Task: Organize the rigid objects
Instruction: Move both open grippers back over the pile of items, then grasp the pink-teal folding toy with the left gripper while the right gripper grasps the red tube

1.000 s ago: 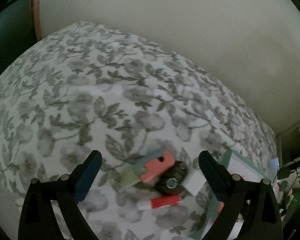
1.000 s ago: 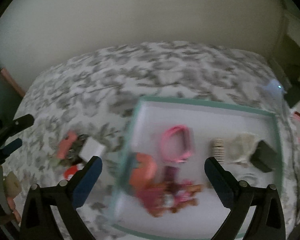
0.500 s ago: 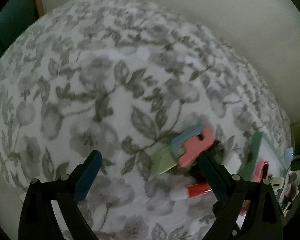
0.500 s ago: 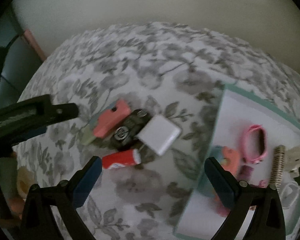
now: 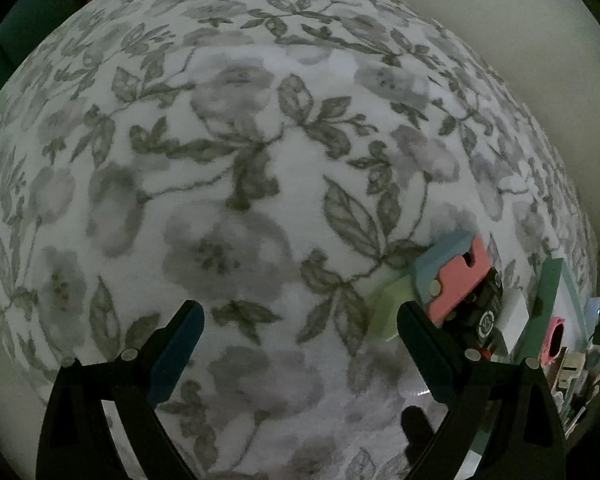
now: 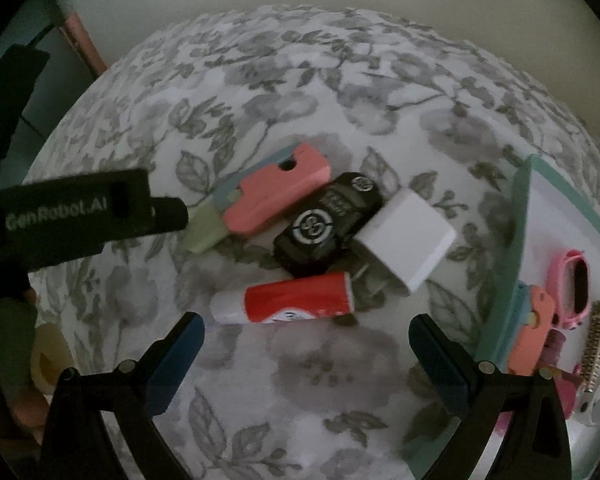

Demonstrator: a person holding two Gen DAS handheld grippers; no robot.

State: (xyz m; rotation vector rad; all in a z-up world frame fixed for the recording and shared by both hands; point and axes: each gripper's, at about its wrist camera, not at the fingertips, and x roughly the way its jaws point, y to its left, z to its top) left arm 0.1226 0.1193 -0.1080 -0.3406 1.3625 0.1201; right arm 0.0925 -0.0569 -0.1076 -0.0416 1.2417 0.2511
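A small pile lies on the floral cloth in the right wrist view: a pink block (image 6: 278, 194) on a pale green piece (image 6: 204, 228), a black toy car (image 6: 326, 226), a white charger (image 6: 406, 238) and a red-and-white tube (image 6: 288, 300). My right gripper (image 6: 306, 340) is open just in front of the tube, touching nothing. My left gripper (image 5: 300, 328) is open and empty; the pink block (image 5: 458, 280) and black car (image 5: 482, 314) sit beside its right finger.
A teal-rimmed white tray (image 6: 526, 248) at the right holds a pink watch (image 6: 576, 284), a comb (image 6: 598, 332) and other small items. The left gripper's body (image 6: 72, 216) reaches in from the left. A wall stands behind the table.
Both grippers have dropped closer to the cloth. The right one swung left from the tray to the pile. The left one shifted left, so the pile now sits at its right finger.
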